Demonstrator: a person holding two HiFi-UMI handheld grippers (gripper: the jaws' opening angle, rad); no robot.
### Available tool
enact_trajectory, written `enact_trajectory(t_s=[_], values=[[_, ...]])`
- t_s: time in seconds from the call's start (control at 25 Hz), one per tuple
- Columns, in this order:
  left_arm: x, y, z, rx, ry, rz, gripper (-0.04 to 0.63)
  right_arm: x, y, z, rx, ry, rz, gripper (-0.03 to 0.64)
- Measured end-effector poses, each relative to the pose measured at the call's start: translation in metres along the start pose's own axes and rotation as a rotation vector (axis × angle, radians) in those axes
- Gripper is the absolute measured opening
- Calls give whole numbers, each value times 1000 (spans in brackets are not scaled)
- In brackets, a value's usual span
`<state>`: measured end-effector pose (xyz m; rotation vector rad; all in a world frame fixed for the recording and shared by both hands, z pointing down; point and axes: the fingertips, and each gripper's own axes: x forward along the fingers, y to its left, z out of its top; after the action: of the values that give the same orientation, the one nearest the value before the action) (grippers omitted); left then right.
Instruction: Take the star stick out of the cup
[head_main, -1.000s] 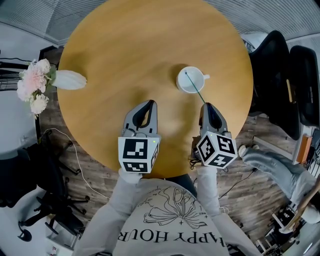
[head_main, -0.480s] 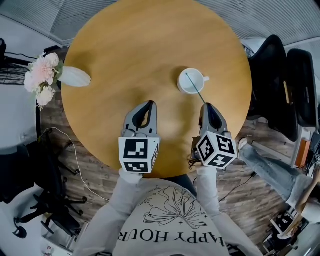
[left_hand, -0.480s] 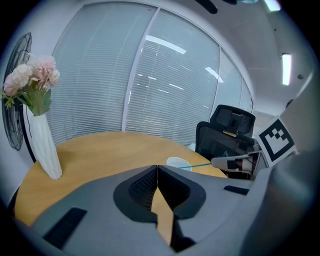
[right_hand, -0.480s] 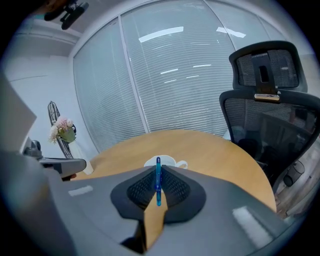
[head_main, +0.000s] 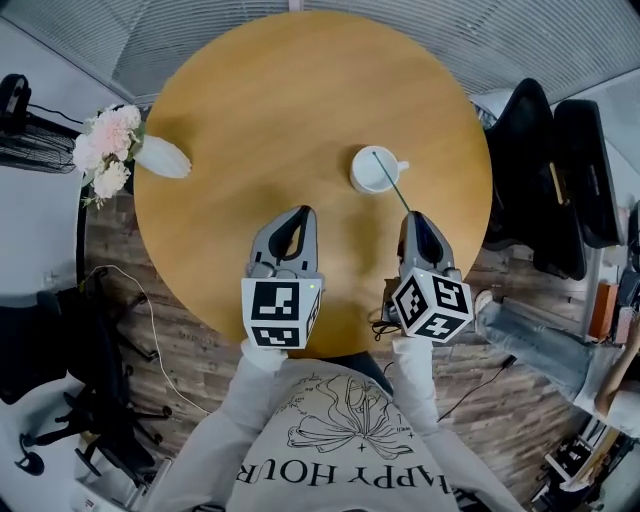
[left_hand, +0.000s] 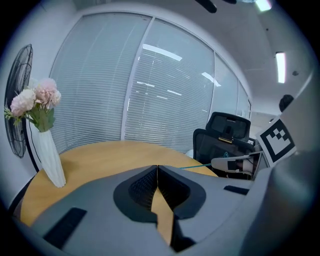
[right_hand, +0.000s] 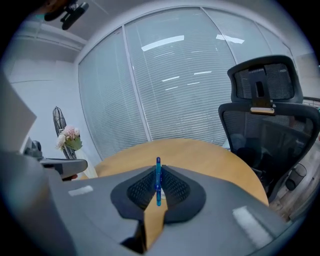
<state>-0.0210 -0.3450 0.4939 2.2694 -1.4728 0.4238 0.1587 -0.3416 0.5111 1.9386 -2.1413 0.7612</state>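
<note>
Thin teal star stick (head_main: 391, 182): we see it slanting from inside the white cup (head_main: 357, 176) to the right gripper (head_main: 411, 216), whose jaws pinch its near end. We cannot make out the star itself. The left gripper (head_main: 297, 214) sits just beside the right one, jaws pressed together on nothing. Both are over the round wooden table (head_main: 270, 100). A white vase of pink flowers (head_main: 160, 158) stands at the table's left edge.

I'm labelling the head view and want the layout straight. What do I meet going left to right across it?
White vase of flowers, left gripper, cup, right gripper holding the star stick, black office chair.
</note>
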Motion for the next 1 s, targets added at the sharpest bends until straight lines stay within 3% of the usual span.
enact_trajectory(t_s=[1.0], values=[[-74,-25,63,55,-177,52,8,-69,29,73,-42,-185,77,25]])
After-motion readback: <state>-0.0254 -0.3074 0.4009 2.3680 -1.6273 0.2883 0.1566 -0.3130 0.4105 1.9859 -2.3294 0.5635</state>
